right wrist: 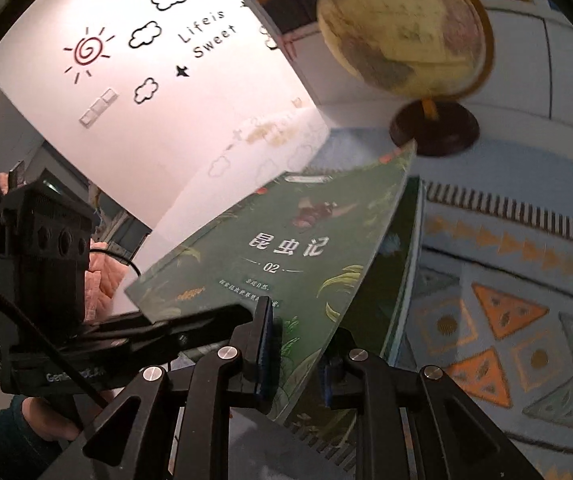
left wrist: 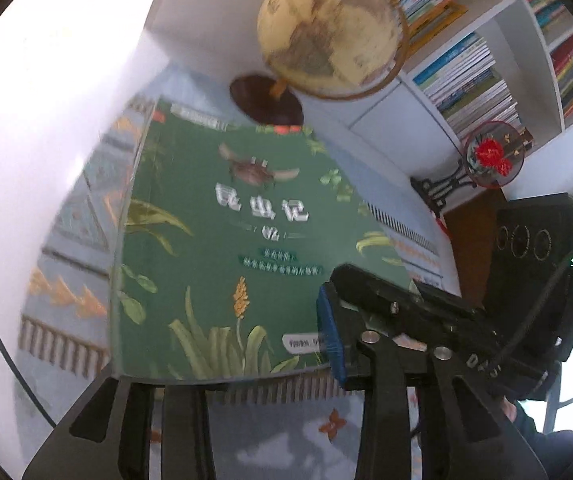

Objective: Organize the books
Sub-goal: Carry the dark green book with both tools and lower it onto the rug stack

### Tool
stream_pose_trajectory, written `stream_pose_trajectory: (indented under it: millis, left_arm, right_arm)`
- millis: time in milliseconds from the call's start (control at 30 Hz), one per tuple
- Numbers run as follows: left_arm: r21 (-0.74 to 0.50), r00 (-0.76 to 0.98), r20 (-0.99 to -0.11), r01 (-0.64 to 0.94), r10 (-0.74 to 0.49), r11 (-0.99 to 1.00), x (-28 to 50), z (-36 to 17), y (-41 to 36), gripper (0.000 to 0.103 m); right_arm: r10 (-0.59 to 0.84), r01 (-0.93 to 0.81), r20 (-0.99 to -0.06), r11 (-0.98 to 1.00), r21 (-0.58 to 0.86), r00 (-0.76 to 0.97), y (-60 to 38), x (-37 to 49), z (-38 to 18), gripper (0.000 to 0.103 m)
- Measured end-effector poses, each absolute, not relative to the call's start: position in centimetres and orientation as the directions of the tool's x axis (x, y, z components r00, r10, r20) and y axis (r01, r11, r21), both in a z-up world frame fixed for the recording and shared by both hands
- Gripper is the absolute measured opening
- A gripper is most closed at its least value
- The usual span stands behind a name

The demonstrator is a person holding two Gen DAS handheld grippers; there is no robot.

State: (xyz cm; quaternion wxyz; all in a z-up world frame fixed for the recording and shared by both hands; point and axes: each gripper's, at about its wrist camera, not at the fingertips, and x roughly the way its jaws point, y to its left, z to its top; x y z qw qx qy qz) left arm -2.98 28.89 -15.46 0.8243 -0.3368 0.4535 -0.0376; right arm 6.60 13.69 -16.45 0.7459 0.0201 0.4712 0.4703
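the green book point(right wrist: 286, 256) sits between your two grippers, tilted up off the patterned cloth point(right wrist: 506, 280) that covers the desk, its cover facing up toward the cameras. your right gripper point(right wrist: 298, 364) has its jaws nearly together, clamped on the book's lower edge, one blue pad point(right wrist: 268, 344) pressed on the cover. your left gripper point(left wrist: 222, 364) holds the opposite edge in its own view: its blue pad point(left wrist: 328, 332) lies against the cover's lower right corner, the other finger stays out of sight below the frame, and the jaws stand a little apart with the book between them; whether they grip it firmly you cannot tell.

the cover reads "昆虫记" with "02" beneath it, above a flying beetle and leafy plants. a second dark green book point(right wrist: 402, 264) lies just under the lifted one. behind stands a globe point(left wrist: 326, 32) on a dark round base, near white shelves point(left wrist: 522, 92) packed with books. the wall carries "life is sweet" point(right wrist: 206, 34) beside a red sun and clouds.
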Motion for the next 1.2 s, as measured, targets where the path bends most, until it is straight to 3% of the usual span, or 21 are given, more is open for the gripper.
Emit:
stream_pose_trajectory:
  millis: [467,1067,1200]
  left_arm:
    - [-0.609,0.518,-0.749,-0.294,-0.412,0.737,-5.7,-18.2,30.0,0.033]
    - [-0.594,0.473,-0.747,-0.160,-0.467,0.789,-6.9,-17.6,27.3,0.033]
    - [-0.565,0.493,-0.757,-0.164,-0.429,0.809,-7.7,-16.5,28.6,0.035]
  right_arm:
    - [0.679,-0.645,-0.725,0.606,0.465,0.115,14.5,6.1,-18.5,0.019]
    - [0.597,-0.731,-0.793,0.596,0.332,0.126,17.8,4.0,-19.4,0.020]
    - [0.611,-0.700,-0.786,0.602,0.383,0.096,17.3,4.6,-20.2,0.020]
